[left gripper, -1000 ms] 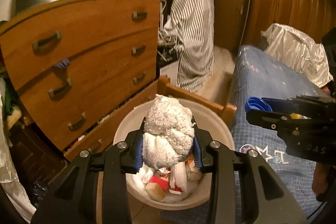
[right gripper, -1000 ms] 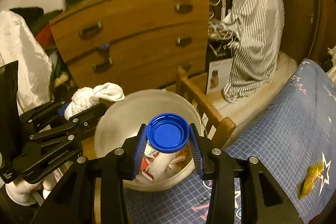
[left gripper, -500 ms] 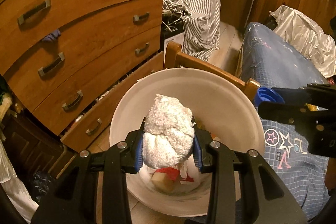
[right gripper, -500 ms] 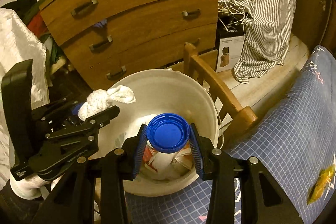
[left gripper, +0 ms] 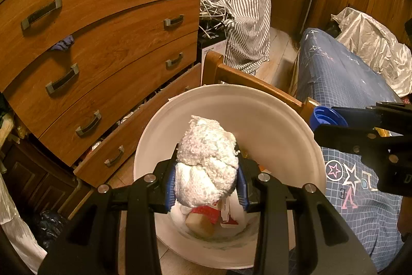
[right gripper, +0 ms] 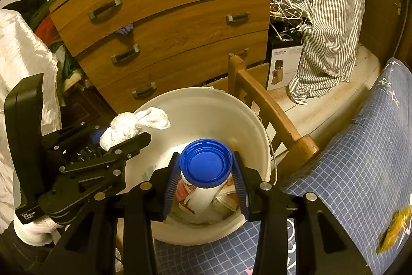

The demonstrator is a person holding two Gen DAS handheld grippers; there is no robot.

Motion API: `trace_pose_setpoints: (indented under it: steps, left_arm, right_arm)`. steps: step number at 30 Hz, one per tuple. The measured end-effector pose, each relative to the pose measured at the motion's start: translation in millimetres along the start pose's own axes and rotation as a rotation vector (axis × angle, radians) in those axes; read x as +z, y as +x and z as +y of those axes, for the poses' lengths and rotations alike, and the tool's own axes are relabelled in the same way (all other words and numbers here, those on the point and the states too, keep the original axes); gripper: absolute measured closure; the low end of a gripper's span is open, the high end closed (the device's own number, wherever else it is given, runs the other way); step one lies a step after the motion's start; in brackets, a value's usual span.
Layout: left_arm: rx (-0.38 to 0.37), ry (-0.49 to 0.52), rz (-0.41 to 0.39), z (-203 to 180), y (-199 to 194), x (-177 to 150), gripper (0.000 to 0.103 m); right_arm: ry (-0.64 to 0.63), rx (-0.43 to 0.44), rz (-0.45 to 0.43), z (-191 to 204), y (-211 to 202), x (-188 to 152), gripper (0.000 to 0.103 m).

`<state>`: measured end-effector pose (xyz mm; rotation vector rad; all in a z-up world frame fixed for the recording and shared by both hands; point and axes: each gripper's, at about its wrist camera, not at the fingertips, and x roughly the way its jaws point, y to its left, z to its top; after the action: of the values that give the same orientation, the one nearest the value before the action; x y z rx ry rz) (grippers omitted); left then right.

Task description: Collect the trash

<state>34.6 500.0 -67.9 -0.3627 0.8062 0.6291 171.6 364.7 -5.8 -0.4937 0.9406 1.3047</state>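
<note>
Beside a wooden dresser (left gripper: 108, 25), a white bin (left gripper: 257, 115) is hovered over by the left gripper (left gripper: 206, 182), pinching a white cloth wad (left gripper: 206, 161), and the right gripper (right gripper: 206, 179), clamped on a blue lid (right gripper: 206, 163); release is judged the next step, each claw needing to be spread above the opening.

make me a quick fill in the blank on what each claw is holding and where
1. The left claw grips a white ____.
2. The right claw holds a lid coloured ____.
3. Both claws are above a white ____.
4. A yellow wrapper lies on the ____ bedcover.

Missing words: cloth; blue; bucket; blue
</note>
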Motion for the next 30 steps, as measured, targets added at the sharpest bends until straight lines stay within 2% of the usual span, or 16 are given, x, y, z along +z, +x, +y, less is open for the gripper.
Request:
trace_pose_setpoints:
  steps: [2, 3, 5, 7, 10, 19, 23, 27, 30]
  left_arm:
    - [0.001, -0.007, 0.002, 2, 0, 2, 0.065]
    - [0.008, -0.012, 0.005, 2, 0, 3, 0.061]
    - [0.012, -0.025, -0.002, 5, -1, 4, 0.05]
    - [0.014, -0.035, -0.01, 6, -3, 6, 0.044]
    - [0.02, -0.038, -0.018, 8, -4, 7, 0.038]
    - [0.016, -0.045, -0.034, 10, -9, 5, 0.029]
    - [-0.004, -0.065, -0.087, 12, -32, 0, 0.02]
    - [-0.014, -0.095, -0.193, 14, -75, -14, 0.007]
    - [-0.002, -0.083, -0.291, 11, -110, -31, 0.006]
  right_arm:
    - [0.003, -0.003, -0.004, 0, -1, 1, 0.062]
    - [0.005, -0.004, -0.008, -1, -2, 1, 0.061]
    - [0.011, 0.005, -0.017, -3, -4, 1, 0.047]
    - [0.017, 0.011, -0.03, -4, -8, 0, 0.041]
    - [0.018, 0.014, -0.042, -5, -12, 0, 0.038]
    - [0.019, 0.018, -0.083, -2, -29, -6, 0.037]
    - [0.005, 0.017, -0.157, 7, -52, -20, 0.031]
    - [0.0, 0.002, -0.277, 15, -89, -50, 0.025]
    - [-0.019, -0.02, -0.366, 27, -119, -78, 0.023]
